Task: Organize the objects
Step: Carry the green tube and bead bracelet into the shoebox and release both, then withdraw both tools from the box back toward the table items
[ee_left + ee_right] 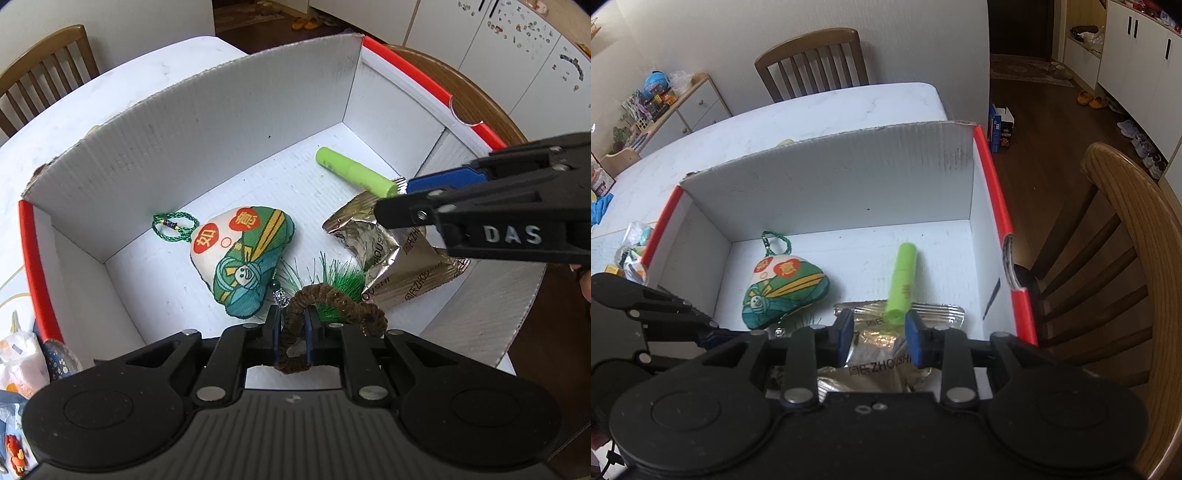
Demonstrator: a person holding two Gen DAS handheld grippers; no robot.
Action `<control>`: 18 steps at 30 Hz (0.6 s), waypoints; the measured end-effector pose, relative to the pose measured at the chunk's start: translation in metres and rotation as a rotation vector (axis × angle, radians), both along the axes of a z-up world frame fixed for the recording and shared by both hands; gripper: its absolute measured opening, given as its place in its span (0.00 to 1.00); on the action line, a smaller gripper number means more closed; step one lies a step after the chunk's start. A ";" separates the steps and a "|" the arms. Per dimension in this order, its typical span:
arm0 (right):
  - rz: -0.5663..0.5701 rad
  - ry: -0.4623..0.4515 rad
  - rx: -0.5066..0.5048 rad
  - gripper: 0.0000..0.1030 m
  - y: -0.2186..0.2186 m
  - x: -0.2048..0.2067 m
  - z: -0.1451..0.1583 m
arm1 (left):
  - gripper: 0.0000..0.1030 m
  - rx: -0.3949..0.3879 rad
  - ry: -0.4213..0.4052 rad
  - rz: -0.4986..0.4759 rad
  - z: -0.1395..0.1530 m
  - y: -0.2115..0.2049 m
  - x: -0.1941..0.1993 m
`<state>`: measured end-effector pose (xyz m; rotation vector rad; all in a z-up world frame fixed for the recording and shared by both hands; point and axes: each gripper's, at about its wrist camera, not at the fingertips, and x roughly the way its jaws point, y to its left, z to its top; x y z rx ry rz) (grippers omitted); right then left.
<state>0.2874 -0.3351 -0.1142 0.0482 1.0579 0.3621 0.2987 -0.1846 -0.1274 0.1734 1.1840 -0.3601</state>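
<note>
Inside the white box [207, 122], the left gripper [293, 334] fingers grip a brown fuzzy ring [332, 299]; the right gripper [879, 334] fingers stand apart over a foil packet [879, 343], beside the green tube [903, 284] and pouch [783, 291].

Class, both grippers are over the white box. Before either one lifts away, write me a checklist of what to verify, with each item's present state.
1. Left gripper shut on the brown fuzzy ring: ok.
2. Right gripper free of the foil packet: ok, pads apart and not pressing it.
3. Foil packet resting on the box floor: ok.
4. Green tube inside the box: ok, lying across the packet's far edge.
5. Cloth charm inside the box: ok.
6. Ring clear of the box floor: cannot tell.
</note>
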 end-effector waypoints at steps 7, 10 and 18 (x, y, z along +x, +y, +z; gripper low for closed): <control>0.008 -0.019 0.027 0.36 -0.006 -0.015 0.011 | 0.12 -0.004 -0.044 0.018 0.013 0.006 -0.009; 0.005 -0.021 0.037 0.37 -0.008 -0.020 0.014 | 0.12 -0.014 -0.069 0.020 0.019 0.008 -0.014; 0.017 -0.058 0.074 0.38 -0.016 -0.040 0.030 | 0.12 -0.050 -0.148 0.042 0.043 0.014 -0.032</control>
